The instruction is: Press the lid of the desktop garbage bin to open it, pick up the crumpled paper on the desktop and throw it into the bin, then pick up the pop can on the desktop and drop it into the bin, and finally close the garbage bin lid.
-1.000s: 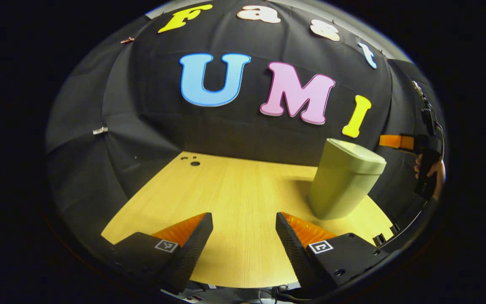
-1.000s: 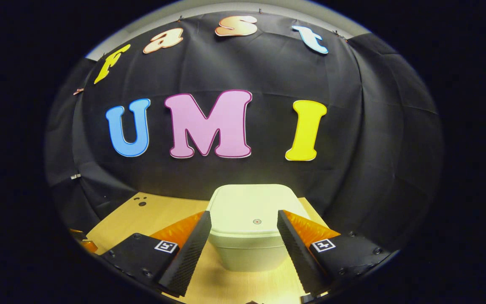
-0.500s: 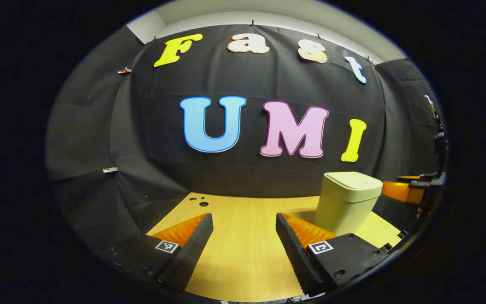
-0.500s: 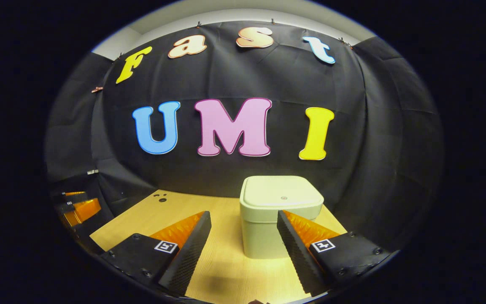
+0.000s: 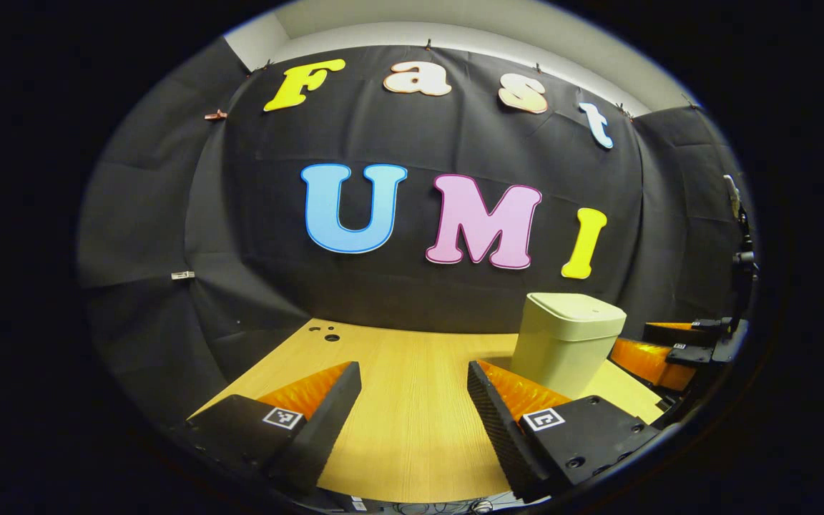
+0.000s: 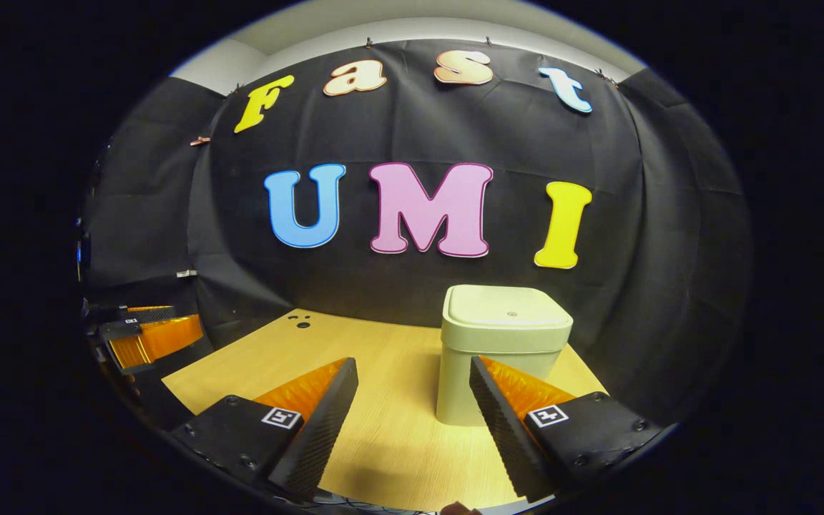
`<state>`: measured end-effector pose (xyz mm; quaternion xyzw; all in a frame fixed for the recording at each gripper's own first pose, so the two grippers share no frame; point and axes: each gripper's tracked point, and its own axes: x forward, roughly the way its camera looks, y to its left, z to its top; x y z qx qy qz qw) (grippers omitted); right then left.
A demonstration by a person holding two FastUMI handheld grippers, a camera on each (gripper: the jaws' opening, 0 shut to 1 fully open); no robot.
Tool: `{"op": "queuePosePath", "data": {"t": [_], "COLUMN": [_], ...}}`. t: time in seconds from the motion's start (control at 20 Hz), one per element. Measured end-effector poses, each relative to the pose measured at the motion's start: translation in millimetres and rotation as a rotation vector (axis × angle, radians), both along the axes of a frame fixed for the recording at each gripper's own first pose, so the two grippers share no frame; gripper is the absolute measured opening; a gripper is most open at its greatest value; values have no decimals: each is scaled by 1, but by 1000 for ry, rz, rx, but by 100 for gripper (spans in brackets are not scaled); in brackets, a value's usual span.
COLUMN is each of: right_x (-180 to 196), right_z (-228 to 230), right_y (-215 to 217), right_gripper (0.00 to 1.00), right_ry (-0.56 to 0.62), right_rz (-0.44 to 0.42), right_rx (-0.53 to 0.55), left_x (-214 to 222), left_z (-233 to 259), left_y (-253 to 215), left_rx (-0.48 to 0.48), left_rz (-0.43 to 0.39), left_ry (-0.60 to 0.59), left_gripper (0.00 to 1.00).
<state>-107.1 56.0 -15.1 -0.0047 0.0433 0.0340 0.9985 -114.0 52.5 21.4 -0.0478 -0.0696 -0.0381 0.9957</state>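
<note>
Right gripper view puts my right gripper (image 6: pixel 413 422) with jaws wide and empty, low over the table (image 6: pixel 269 365), the garbage bin (image 6: pixel 501 357) upright just ahead with its lid (image 6: pixel 506 316) down flat; I judge the task finished or nearly so (no paper or can lies on the wood I can see). My left gripper (image 5: pixel 413 422), jaws also wide and empty, has the bin ahead to its right. Since a second ago both grippers have backed off and the bin looks smaller.
</note>
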Motion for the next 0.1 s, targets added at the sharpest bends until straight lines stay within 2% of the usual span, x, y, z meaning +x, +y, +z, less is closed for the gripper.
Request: {"op": "queuePosePath", "data": {"t": [0.1], "right_x": [-2], "right_z": [0], "right_y": [2], "right_gripper": [99], "right_ry": [-4], "right_rz": [15], "right_rx": [9], "left_x": [-3], "left_z": [-4], "left_y": [0], "left_rx": [-11], "left_rz": [6], "left_ry": [8], "left_gripper": [96]}}
